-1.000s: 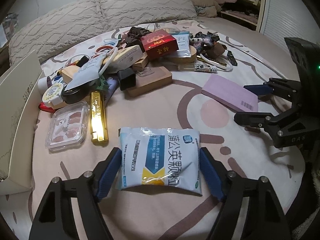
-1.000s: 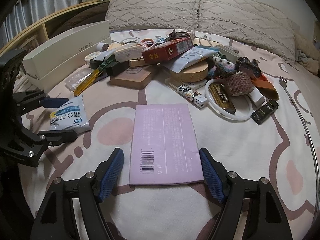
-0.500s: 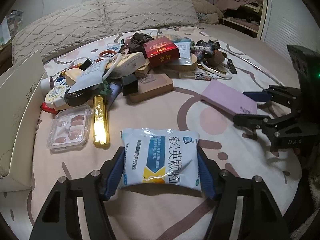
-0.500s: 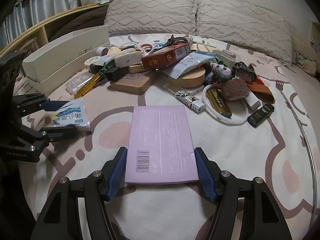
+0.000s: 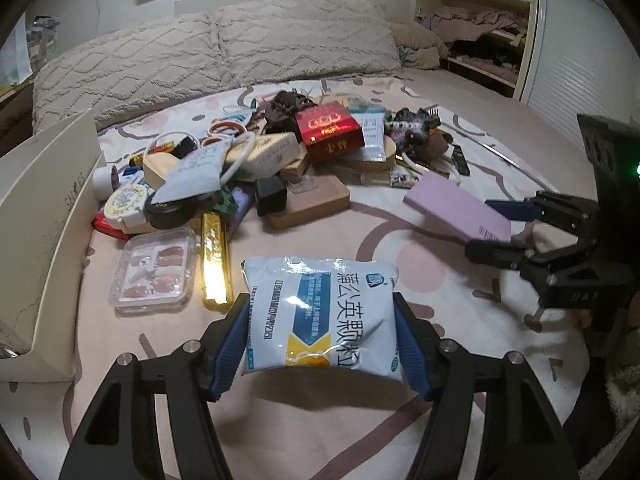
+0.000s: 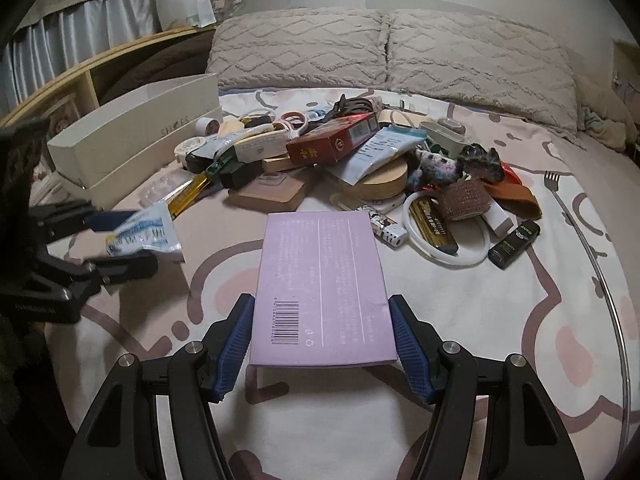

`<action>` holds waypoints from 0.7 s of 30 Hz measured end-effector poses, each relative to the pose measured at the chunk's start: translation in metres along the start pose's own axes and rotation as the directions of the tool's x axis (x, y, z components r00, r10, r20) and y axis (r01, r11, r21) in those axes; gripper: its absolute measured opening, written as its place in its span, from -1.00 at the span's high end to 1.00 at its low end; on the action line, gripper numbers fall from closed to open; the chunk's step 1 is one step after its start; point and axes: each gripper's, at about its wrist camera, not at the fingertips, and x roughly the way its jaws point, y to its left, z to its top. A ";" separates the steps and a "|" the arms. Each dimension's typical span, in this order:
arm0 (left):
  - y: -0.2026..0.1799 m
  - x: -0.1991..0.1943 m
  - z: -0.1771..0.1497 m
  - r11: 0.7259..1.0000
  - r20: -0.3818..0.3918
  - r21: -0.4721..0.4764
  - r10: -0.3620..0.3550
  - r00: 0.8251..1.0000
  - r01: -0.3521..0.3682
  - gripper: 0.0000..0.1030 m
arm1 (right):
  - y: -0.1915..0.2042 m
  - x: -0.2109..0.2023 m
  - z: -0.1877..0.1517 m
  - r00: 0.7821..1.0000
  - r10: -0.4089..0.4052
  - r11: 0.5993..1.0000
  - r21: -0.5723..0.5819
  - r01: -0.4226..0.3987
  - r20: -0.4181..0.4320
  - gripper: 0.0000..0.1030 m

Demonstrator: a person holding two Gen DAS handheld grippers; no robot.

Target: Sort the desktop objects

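Gripping a white and blue sachet [image 5: 322, 316] between its blue pads, the left gripper [image 5: 322, 328] has just closed further, and the packet now sits pinched at both side edges, its front end raised clear of the bed sheet [image 5: 400, 432]. The right gripper [image 6: 322, 328] has likewise just drawn in, and its pads press the long edges of a flat lilac box [image 6: 322, 288], barcode face up, which is lifted off the sheet with a shadow beneath its near end. In the left wrist view that same box shows at the right, held tilted in the right gripper's black fingers. In the right wrist view the sachet appears at the left, carried between the left gripper's fingers. Behind both held items lies a mixed heap on the bed: a red carton [image 5: 330, 130] on top, a squeezed tube [image 5: 196, 172], a wooden block [image 5: 308, 204], a white ring [image 6: 444, 232] lying around a gold bar, a roll of brown bandage [image 6: 466, 200] and a black lighter [image 6: 514, 244] just right of the ring. Near the sachet, to its left, rest a shiny gold bar [image 5: 216, 260] and a clear case of nail tips [image 5: 154, 272], side by side. A pale open shoe box [image 5: 40, 232] stands at the left edge of the bed, and two quilted pillows [image 6: 384, 48] line the headboard end.
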 end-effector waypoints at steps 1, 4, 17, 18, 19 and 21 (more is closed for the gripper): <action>0.001 -0.002 0.001 1.000 0.006 -0.002 0.001 1.000 -0.001 -0.29 | 0.001 0.000 0.000 1.000 -0.002 1.000 -0.002 0.002 0.000 -0.31; 0.004 -0.008 0.004 1.000 0.027 -0.008 0.006 1.000 -0.006 -0.29 | 0.001 -0.004 0.002 1.000 -0.002 1.000 0.008 0.002 0.010 -0.31; 0.018 -0.036 0.019 0.999 0.129 -0.040 0.032 0.991 -0.027 -0.29 | 0.020 -0.021 0.023 0.997 -0.005 1.000 0.000 0.005 0.077 -0.31; 0.019 -0.038 0.020 0.999 0.135 -0.041 0.035 0.990 -0.030 -0.29 | 0.023 -0.020 0.025 0.997 -0.002 1.000 0.000 0.002 0.079 -0.31; 0.020 -0.041 0.022 0.999 0.144 -0.041 0.042 0.989 -0.036 -0.29 | 0.024 -0.020 0.027 0.997 0.002 1.000 0.002 -0.002 0.082 -0.31; 0.023 -0.047 0.026 0.998 0.166 -0.042 0.057 0.984 -0.051 -0.29 | 0.028 -0.022 0.032 0.996 0.007 1.000 0.006 -0.007 0.093 -0.31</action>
